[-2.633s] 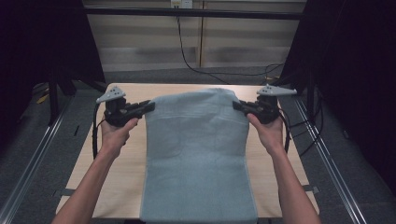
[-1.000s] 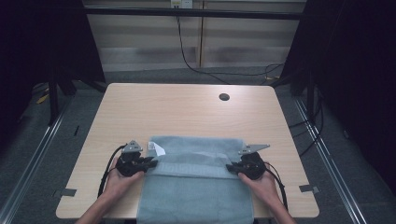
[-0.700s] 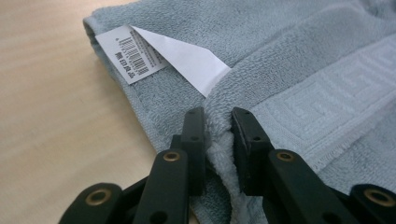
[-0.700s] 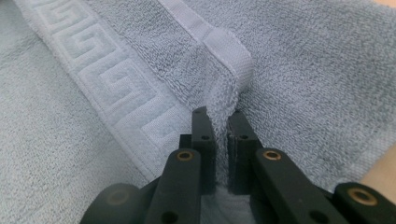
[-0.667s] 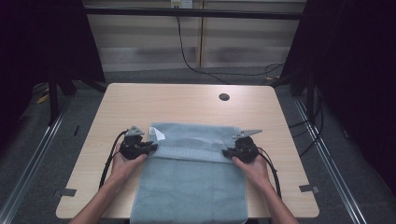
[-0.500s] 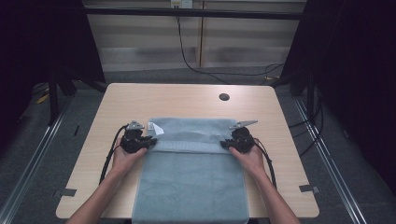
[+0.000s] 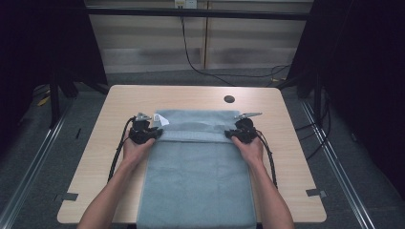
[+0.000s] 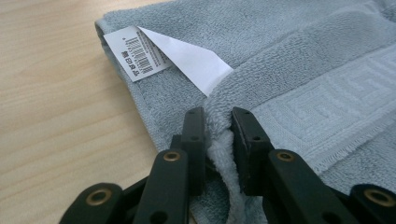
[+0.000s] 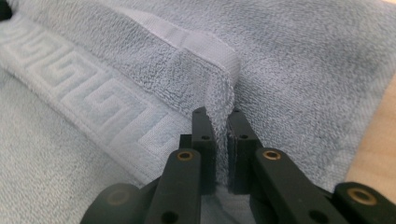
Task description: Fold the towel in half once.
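Far half of table: bare wood, open to a hand, apart from a small dark round hole near the back edge.
Left strip: bare beside the towel, crossed by the left gripper's trailing cable.
Right strip: bare, narrower, with the right gripper's cable.
Centre and near edge: covered by the towel.

The towel is pale blue terry cloth, looped and rough, with a flatter woven key-pattern band. Its label is smooth white fabric or paper. The tabletop is matt light wood grain; both grippers' jaws are matt black plastic.
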Demonstrator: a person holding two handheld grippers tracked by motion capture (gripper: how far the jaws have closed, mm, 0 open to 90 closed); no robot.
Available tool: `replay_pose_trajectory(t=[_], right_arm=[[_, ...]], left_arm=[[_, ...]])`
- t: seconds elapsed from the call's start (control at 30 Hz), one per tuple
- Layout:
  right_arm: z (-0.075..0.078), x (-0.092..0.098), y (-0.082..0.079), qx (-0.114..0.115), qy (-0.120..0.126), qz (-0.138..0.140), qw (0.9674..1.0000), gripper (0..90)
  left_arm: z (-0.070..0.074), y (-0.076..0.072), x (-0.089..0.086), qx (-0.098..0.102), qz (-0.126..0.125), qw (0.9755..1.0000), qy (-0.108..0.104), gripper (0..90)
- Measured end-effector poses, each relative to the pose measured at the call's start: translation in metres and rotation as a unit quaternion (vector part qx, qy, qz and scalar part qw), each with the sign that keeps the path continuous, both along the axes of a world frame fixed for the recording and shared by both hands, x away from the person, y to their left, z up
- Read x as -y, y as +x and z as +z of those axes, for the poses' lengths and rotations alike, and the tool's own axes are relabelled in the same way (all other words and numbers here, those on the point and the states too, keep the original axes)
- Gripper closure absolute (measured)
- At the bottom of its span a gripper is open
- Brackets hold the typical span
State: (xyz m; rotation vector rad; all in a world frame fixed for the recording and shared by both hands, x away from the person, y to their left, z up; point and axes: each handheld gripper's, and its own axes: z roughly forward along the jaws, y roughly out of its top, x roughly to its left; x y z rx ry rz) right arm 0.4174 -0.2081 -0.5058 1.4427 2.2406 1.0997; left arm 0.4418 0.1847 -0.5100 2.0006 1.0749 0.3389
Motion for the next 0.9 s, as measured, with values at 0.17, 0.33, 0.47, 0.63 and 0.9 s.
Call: replay_pose_trajectory(t=[0.17, 0.33, 0.47, 0.63, 0.9], right_arm=[[0.000, -0.005, 0.010, 0.009, -0.017, -0.017, 0.9997, 84.1], [0.002, -0.006, 0.022, 0.004, -0.027, -0.029, 0.9992, 84.0], [0.002, -0.005, 0.025, 0.001, -0.016, -0.034, 0.9993, 84.1], [0.010, 0.000, 0.019, 0.012, 0.002, -0.016, 0.9998, 84.2], [0.056, 0.011, 0.004, 0.076, 0.036, 0.001, 0.9965, 83.7]], left_arm=[[0.001, 0.007, 0.001, -0.004, 0.010, 0.9999, 0.000, 76.2], [0.002, 0.022, 0.002, -0.034, 0.030, 0.9988, -0.020, 76.4], [0.002, 0.025, 0.000, -0.040, 0.037, 0.9980, -0.034, 76.7], [0.008, 0.021, -0.002, -0.043, 0.039, 0.9973, -0.044, 78.3], [0.057, 0.000, -0.011, 0.009, 0.002, 0.9963, -0.085, 78.4]])
